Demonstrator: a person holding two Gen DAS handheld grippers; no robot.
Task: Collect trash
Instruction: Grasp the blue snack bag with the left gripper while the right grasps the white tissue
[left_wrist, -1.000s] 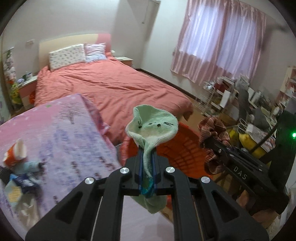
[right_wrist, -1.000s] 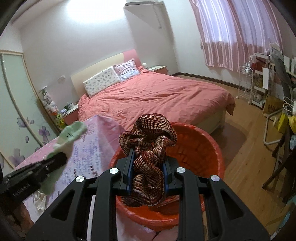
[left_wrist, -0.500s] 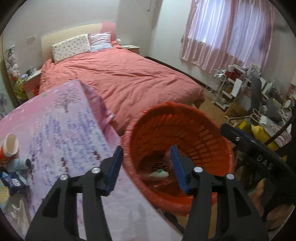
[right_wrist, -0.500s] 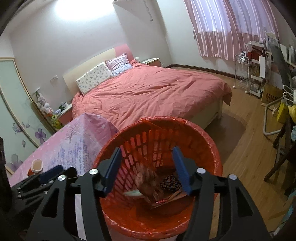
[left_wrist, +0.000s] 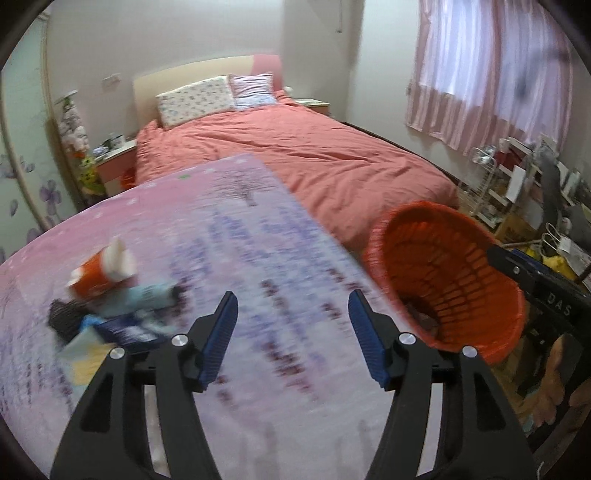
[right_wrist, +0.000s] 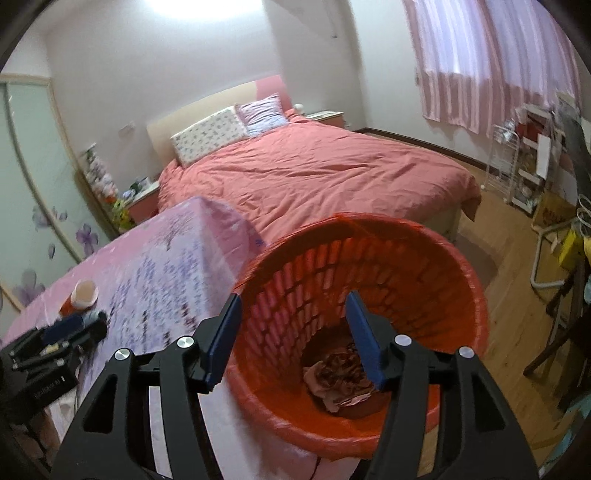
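Note:
The orange basket stands beside the pink table; a brown striped cloth lies at its bottom. My right gripper is open and empty above the basket's near rim. My left gripper is open and empty over the table, with the basket to its right. A pile of trash lies at the table's left: an orange paper cup, a light blue bottle and dark wrappers. The cup also shows in the right wrist view.
A bed with a salmon cover lies behind the table and basket. A wire shelf and clutter stand at the right by the curtained window. Wooden floor lies right of the basket. The right gripper's body shows beside the basket.
Both grippers opened and dropped their cloths, the green one and the brown striped one, into the basket. The left gripper has since swung left over the table.

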